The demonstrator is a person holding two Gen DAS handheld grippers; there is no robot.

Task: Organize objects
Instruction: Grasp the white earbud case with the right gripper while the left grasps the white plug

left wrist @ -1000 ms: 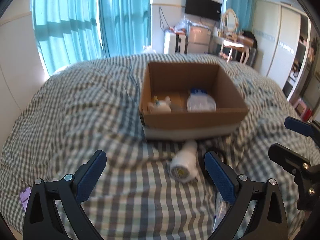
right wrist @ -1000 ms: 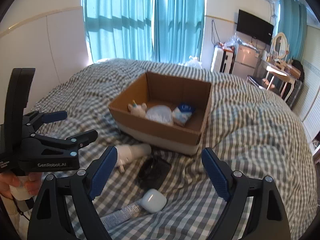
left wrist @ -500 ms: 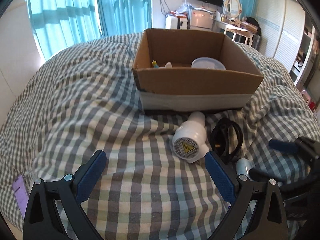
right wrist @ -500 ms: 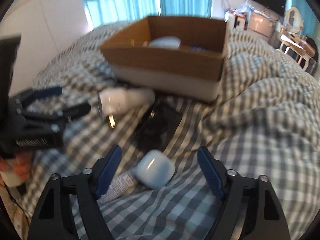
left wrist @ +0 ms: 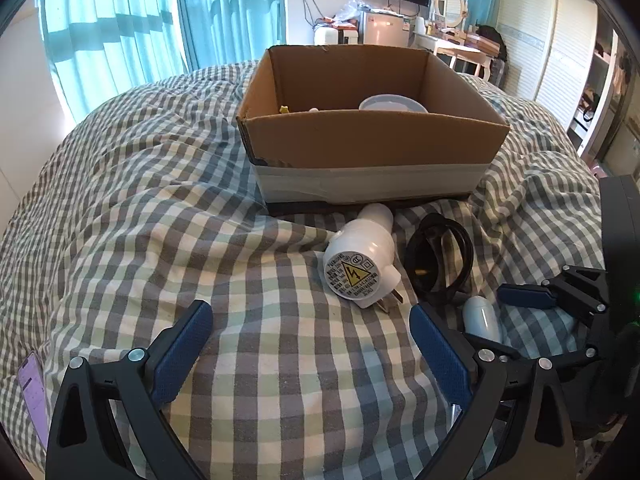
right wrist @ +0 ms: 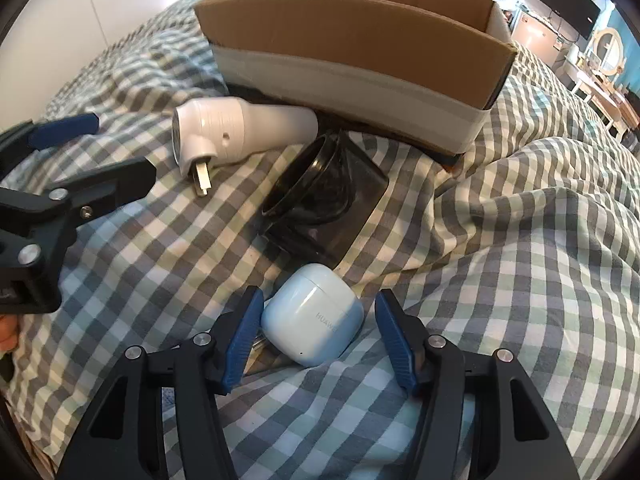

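A pale blue earbud case [right wrist: 313, 314] lies on the checked bedspread between the fingers of my right gripper [right wrist: 316, 336], which is open around it with small gaps on both sides. The case also shows in the left wrist view [left wrist: 482, 318]. A white plug-in device [left wrist: 358, 266] lies in front of the cardboard box [left wrist: 372, 148], with a black bag holding a dark ring [right wrist: 326, 196] beside it. My left gripper [left wrist: 310, 348] is open and empty, just short of the white device. The box holds a pale round lid [left wrist: 392, 103] and small toys.
A flat tube [right wrist: 260, 354] lies partly under the earbud case. A purple phone [left wrist: 34, 392] lies at the bed's left edge. The bedspread is rumpled into folds to the right of the box. Curtains, a TV and furniture stand far behind.
Both grippers have dropped toward the bed and moved forward. My right gripper has narrowed and come around the earbud case. The left gripper has come closer to the white device.
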